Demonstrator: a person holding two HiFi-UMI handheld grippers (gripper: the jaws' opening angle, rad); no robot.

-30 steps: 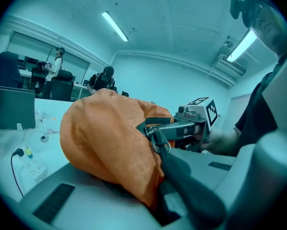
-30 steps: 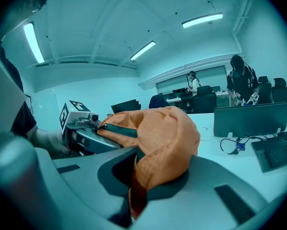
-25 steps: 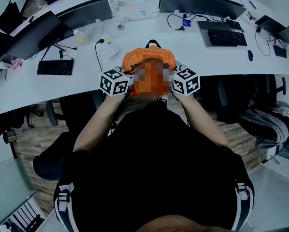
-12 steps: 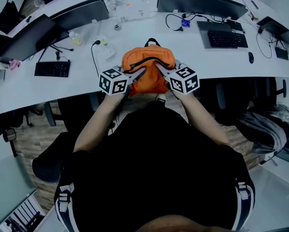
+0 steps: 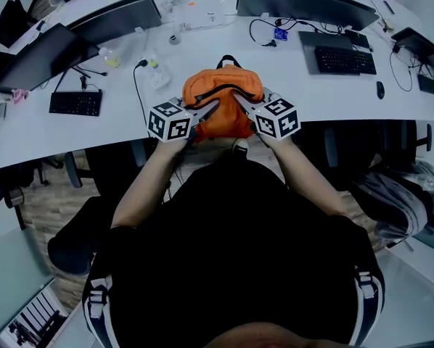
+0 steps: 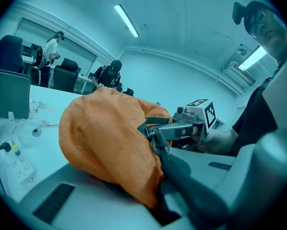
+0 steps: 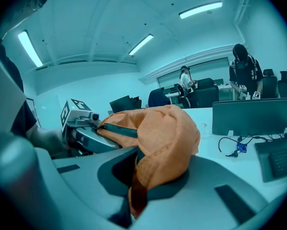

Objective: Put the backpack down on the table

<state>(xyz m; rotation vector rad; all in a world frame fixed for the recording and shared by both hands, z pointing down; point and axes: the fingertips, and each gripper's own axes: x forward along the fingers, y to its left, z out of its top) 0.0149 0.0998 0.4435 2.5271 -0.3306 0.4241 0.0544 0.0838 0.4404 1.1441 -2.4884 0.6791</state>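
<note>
The orange backpack (image 5: 224, 93) is at the near edge of the white table (image 5: 93, 133), directly in front of the person; whether its bottom rests on the table I cannot tell. My left gripper (image 5: 208, 111) is shut on its left side. My right gripper (image 5: 240, 103) is shut on its right side, by the dark zipper. In the left gripper view the orange backpack (image 6: 105, 138) bulges to the left, with fabric pinched in my left gripper (image 6: 155, 198), and the right gripper's marker cube (image 6: 203, 113) shows beyond. In the right gripper view a fold of the orange backpack (image 7: 167, 138) hangs in my right gripper (image 7: 134, 198).
Two monitors (image 5: 123, 14) (image 5: 304, 2) stand at the table's far side. Keyboards (image 5: 74, 102) (image 5: 345, 58) lie left and right. A power strip (image 5: 159, 72) with a cable lies just left of the backpack. Office chairs (image 5: 72, 241) stand under the table edge. People stand at the back of the room.
Both grippers have carried the backpack away from the person, further over the table edge, and slightly lower. Both grips are unchanged.
</note>
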